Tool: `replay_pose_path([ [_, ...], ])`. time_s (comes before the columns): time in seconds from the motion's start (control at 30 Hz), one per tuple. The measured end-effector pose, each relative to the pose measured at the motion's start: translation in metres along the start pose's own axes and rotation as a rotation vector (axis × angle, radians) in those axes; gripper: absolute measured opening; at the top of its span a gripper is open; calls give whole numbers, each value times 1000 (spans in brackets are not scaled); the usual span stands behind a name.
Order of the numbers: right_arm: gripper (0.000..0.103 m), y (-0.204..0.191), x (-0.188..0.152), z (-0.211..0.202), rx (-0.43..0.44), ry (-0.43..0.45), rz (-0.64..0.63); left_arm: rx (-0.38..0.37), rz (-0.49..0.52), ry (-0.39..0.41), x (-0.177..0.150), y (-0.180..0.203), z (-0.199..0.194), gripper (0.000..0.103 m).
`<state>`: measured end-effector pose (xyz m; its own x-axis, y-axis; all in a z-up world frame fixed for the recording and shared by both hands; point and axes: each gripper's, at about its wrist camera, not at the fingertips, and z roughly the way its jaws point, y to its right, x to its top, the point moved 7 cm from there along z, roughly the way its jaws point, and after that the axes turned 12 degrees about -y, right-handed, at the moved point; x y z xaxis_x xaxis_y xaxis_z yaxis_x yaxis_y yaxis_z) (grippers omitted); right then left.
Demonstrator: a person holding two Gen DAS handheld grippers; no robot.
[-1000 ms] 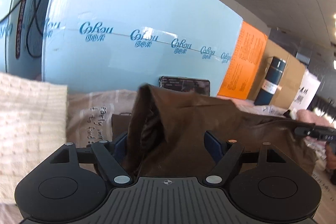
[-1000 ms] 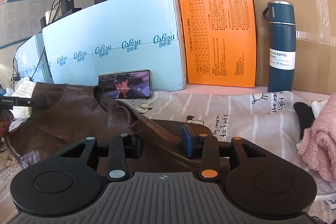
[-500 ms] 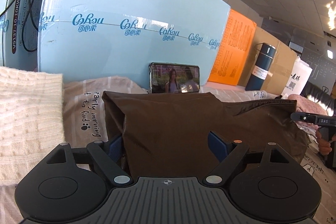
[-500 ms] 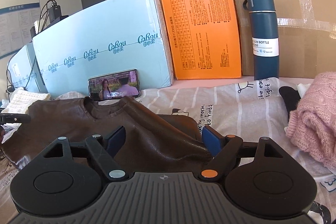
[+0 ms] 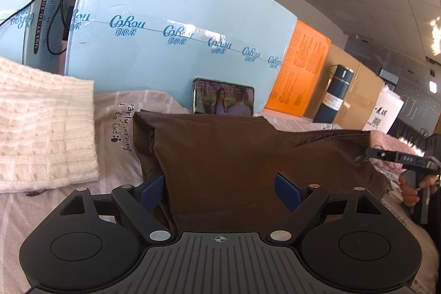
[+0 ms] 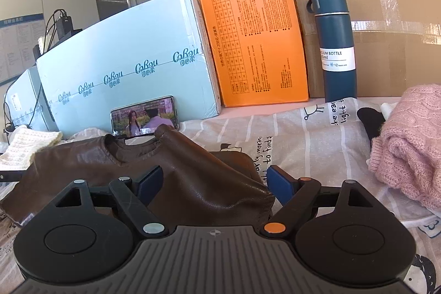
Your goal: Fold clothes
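Fold step looks done on the brown top [image 6: 154, 170], which lies flattened on the printed bedsheet [image 6: 303, 139], in front of the phone [image 6: 144, 116] leaning on the light blue box [image 6: 124, 57]. Left claw [image 5: 220, 188] stands wide with cloth between its pads, not pinched. Right claw [image 6: 213, 183] has its jaws opening, the sleeve end lying loose between them. Next move, I'd guess: back both claws off cleanly, then re-grab an edge for another fold, or go for the pink sweater [image 6: 408, 145] on the right or the cream knit [image 5: 41, 128] on the left.
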<state>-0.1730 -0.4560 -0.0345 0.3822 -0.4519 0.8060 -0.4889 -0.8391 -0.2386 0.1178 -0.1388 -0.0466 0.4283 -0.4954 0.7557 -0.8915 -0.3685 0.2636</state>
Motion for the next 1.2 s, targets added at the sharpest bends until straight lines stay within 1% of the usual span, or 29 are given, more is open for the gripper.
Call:
replay_pose_path([
  [0.03, 86, 0, 0, -2, 0, 9, 3, 17, 2, -5, 0, 0, 2, 87],
  [0.07, 88, 0, 0, -5, 0, 17, 8, 31, 11, -9, -1, 1, 5, 81],
  [0.1, 88, 0, 0, -7, -3, 26, 12, 45, 21, -13, -1, 2, 7, 77],
  [0.13, 90, 0, 0, -9, -6, 34, 17, 66, 32, -15, -1, 3, 8, 70],
  [0.17, 90, 0, -1, -11, -9, 38, 20, 89, 42, -16, -2, 4, 9, 58],
  [0.2, 90, 2, -1, -13, -19, 43, 29, 121, 50, -15, -1, 4, 10, 51],
  [0.27, 94, 5, -3, -16, -44, 52, 50, 203, 69, -8, 0, 4, 11, 23],
  [0.33, 94, 8, -5, -17, -62, 52, 70, 271, 131, 20, 3, 12, 11, 8],
  [0.37, 94, 7, -3, -15, -76, 56, 62, 303, 164, 35, 5, 16, 11, 7],
  [0.47, 94, 4, 1, -9, -120, 66, 31, 363, 251, 50, 7, 27, 14, 7],
  [0.53, 91, 2, 4, -6, -149, 73, 11, 373, 249, 41, 7, 25, 17, 8],
  [0.6, 86, -6, 14, -1, -130, 73, -46, 371, 226, 45, 9, 21, 17, 8],
  [0.63, 72, -6, 19, 6, -124, 49, -45, 372, 219, 53, 10, 21, 16, 8],
  [0.67, 54, -6, 23, 13, -117, 23, -42, 373, 212, 62, 11, 20, 15, 8],
  [0.73, 36, 6, 30, 32, -165, -29, 10, 375, 198, 78, 14, 19, 13, 8],
  [0.77, 34, 13, 32, 40, -188, -48, 47, 381, 201, 78, 15, 19, 15, 8],
  [0.87, 34, 34, 33, 63, -270, -91, 146, 393, 211, 66, 16, 18, 20, 9],
  [0.9, 34, 39, 31, 69, -302, -98, 154, 394, 213, 61, 16, 18, 22, 10],
  [0.93, 36, 42, 28, 73, -327, -106, 148, 393, 212, 50, 15, 17, 24, 13],
  [0.97, 39, 42, 27, 74, -336, -111, 146, 391, 207, 42, 15, 16, 25, 17],
  [1.0, 40, 43, 25, 75, -343, -116, 145, 389, 202, 36, 14, 15, 26, 19],
  [1.03, 42, 44, 26, 73, -349, -103, 152, 387, 197, 29, 14, 14, 27, 24],
  [1.07, 46, 45, 26, 69, -355, -90, 160, 387, 190, 28, 14, 13, 27, 31],
  [1.1, 47, 46, 27, 66, -360, -76, 168, 386, 182, 32, 14, 12, 26, 35],
  [1.13, 51, 47, 28, 58, -363, -55, 193, 384, 172, 41, 14, 11, 23, 48],
  [1.17, 57, 48, 29, 48, -366, -33, 220, 379, 156, 52, 14, 10, 20, 66],
  [1.2, 61, 49, 31, 39, -369, -11, 247, 369, 136, 63, 14, 9, 16, 76],
])
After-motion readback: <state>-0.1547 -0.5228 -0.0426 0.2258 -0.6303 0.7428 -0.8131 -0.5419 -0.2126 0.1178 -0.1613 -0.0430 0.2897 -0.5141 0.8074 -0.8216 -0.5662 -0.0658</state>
